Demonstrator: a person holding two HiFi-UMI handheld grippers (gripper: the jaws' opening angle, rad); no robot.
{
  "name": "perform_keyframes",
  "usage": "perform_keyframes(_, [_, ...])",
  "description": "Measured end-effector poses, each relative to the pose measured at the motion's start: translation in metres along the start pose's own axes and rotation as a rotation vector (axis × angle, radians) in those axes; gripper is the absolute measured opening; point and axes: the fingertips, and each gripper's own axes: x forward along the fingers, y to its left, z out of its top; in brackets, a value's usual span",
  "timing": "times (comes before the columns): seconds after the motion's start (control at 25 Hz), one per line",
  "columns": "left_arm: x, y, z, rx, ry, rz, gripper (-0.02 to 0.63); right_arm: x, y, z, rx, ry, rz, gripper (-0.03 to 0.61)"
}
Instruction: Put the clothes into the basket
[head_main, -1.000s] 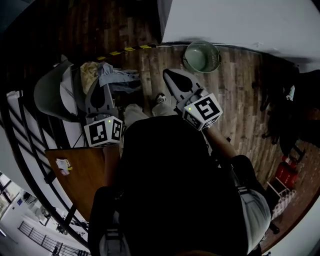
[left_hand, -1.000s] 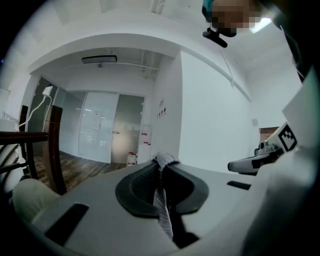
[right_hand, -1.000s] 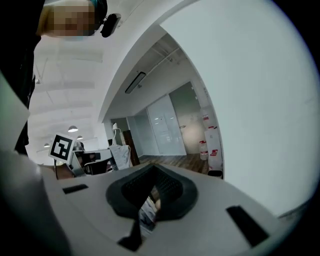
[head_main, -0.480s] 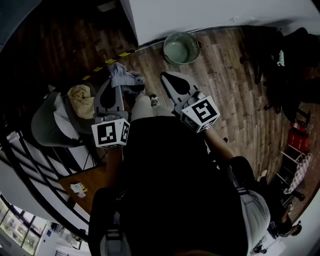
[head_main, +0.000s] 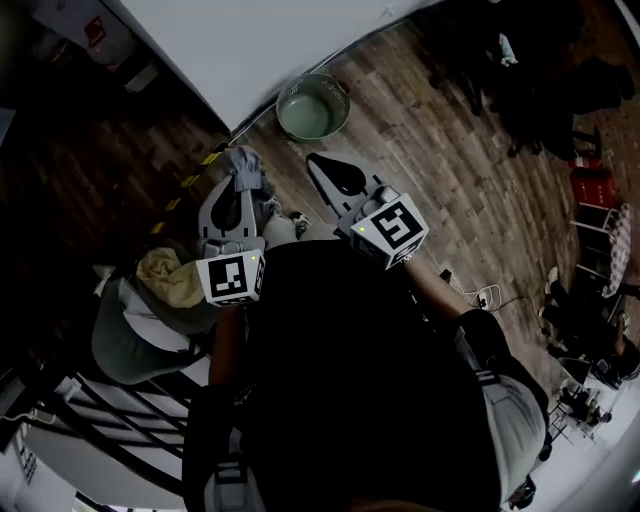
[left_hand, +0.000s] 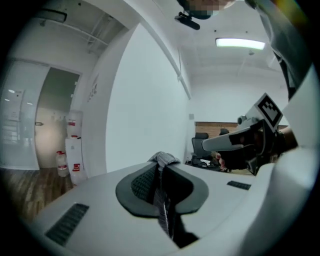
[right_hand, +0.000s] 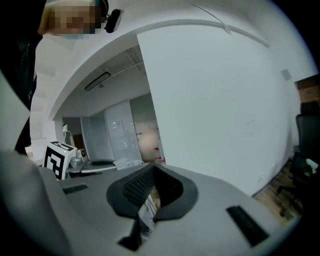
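Left gripper (head_main: 243, 182) jaws clamp a grey cloth (head_main: 245, 162) at centre; right gripper (head_main: 318, 163) jaws are closed, perhaps on a pale scrap (right_hand: 146, 212); basket (head_main: 288, 93) above.

No lettering can be read; the red labels (left_hand: 76, 167) on the white containers (left_hand: 74, 150) are too small.

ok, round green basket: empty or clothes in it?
Empty: head view shows the round green basket bare inside. The grey garment is outside it, clamped in the left gripper.
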Motion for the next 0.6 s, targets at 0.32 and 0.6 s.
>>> perform_keyframes(0.32, [0.038, -0.011, 0.013, 0.028, -0.012, -0.190, 0.023, 0.011, -0.010, 0.009, 0.012, -0.036, -0.118, 0.009])
perform_keyframes(0.6, [0.063, -0.020, 0.020, 0.050, 0.002, -0.267, 0.023, 0.000, -0.033, 0.013, 0.042, -0.073, -0.219, 0.009])
